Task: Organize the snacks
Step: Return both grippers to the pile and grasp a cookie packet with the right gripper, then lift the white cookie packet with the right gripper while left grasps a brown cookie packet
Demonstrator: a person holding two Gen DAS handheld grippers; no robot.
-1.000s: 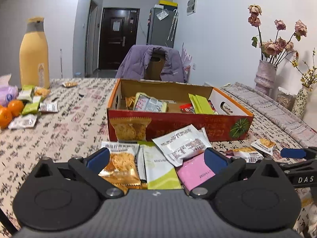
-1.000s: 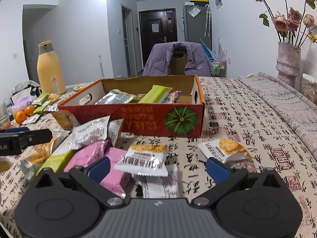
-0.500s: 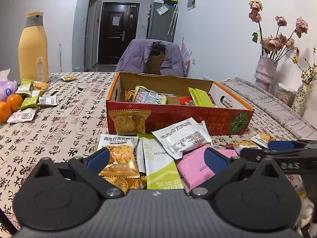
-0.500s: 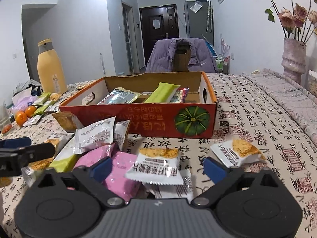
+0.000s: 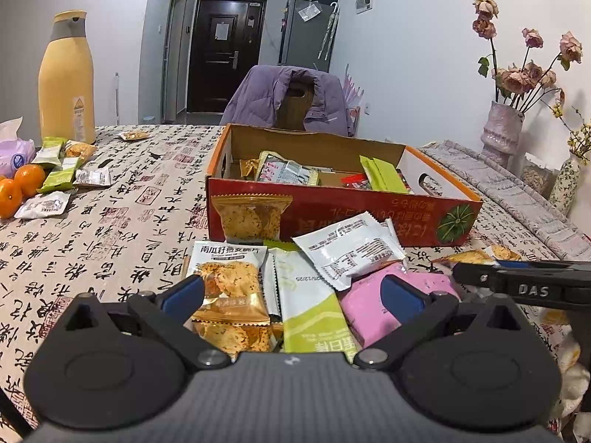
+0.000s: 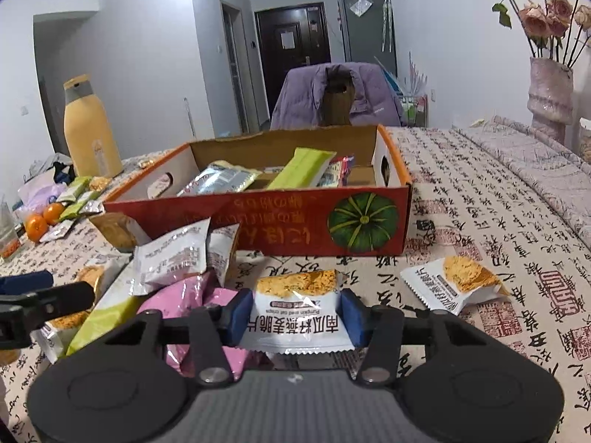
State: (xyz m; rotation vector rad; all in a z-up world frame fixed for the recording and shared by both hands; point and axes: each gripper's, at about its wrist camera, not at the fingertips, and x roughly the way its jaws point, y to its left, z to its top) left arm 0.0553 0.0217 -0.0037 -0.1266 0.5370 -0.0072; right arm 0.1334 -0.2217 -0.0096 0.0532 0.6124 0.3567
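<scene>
A red cardboard box (image 5: pixel 332 217) (image 6: pixel 258 221) holds several snack packets in the middle of the table. In front of it lies a pile: an orange cracker packet (image 5: pixel 229 277), a green-white packet (image 5: pixel 306 295), a white packet (image 5: pixel 347 251) and a pink packet (image 5: pixel 369 302). My left gripper (image 5: pixel 291 291) stands open low over this pile, pressing on nothing. My right gripper (image 6: pixel 295 319) is closing, and its blue pads touch both sides of a white cracker packet (image 6: pixel 299 302) lying on the cloth.
A second white cracker packet (image 6: pixel 454 284) lies to the right. At far left are a yellow bottle (image 5: pixel 66 77), oranges (image 5: pixel 22 184) and loose snacks (image 5: pixel 59 173). A vase of dried roses (image 5: pixel 502 129) stands at right. A chair with a purple jacket (image 5: pixel 291 99) is behind the box.
The right jaws have narrowed from wide apart onto the white cracker packet, and that gripper has crept slightly forward. The left gripper has stayed open over the pile.
</scene>
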